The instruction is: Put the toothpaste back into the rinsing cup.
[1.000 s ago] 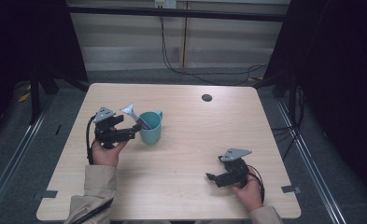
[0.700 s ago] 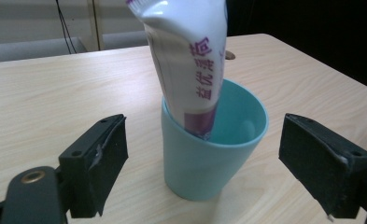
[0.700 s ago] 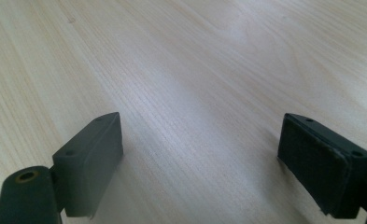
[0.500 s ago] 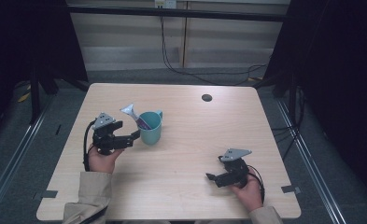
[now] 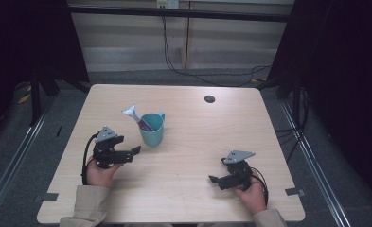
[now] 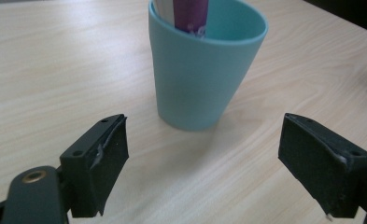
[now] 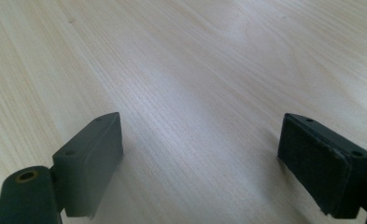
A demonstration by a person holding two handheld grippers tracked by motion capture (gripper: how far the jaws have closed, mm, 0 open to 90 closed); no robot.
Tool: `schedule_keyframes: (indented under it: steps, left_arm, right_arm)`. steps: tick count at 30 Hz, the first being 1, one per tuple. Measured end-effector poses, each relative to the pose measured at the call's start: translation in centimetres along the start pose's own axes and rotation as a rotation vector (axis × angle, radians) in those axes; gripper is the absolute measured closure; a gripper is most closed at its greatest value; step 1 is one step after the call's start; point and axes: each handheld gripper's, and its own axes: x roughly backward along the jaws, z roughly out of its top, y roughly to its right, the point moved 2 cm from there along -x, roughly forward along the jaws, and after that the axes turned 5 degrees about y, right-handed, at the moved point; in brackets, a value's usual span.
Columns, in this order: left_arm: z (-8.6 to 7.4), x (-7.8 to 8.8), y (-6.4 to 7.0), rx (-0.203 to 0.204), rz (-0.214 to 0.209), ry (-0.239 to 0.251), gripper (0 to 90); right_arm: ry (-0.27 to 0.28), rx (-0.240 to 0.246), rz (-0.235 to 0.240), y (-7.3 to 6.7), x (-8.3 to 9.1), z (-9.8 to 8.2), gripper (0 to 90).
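A teal cup (image 5: 152, 130) stands upright left of the table's middle. A white and purple tube (image 5: 137, 117) leans out of it toward the back left. In the left gripper view the cup (image 6: 204, 65) rises just ahead of the jaws, with the tube (image 6: 187, 14) inside. My left gripper (image 5: 131, 152) is open, a short way to the front left of the cup, empty; its jaws are wide apart (image 6: 204, 175). My right gripper (image 5: 214, 180) rests open near the front right, over bare wood (image 7: 200, 168).
The light wooden table (image 5: 193, 142) has a small dark round hole (image 5: 209, 99) at the back right. Cables trail on the floor behind the table. Dark curtains and frame rails stand on both sides.
My left gripper has drawn back from the cup toward the table's front and lowered. The cup, the tube and the right gripper have stayed in place.
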Motion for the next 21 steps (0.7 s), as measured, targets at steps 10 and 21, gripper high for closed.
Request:
schedule_keyframes:
  steps: [10, 21]
  left_arm:
    - [-2.3, 0.1, -0.3, -0.002, -0.003, -0.053, 15.5]
    - [-4.3, -0.3, -0.2, -0.047, 0.020, -0.124, 15.1]
  right_arm:
    - [0.000, -0.001, 0.000, 0.0, 0.0, 0.0, 13.3]
    - [0.000, 0.000, 0.000, 0.0, 0.0, 0.0, 13.3]
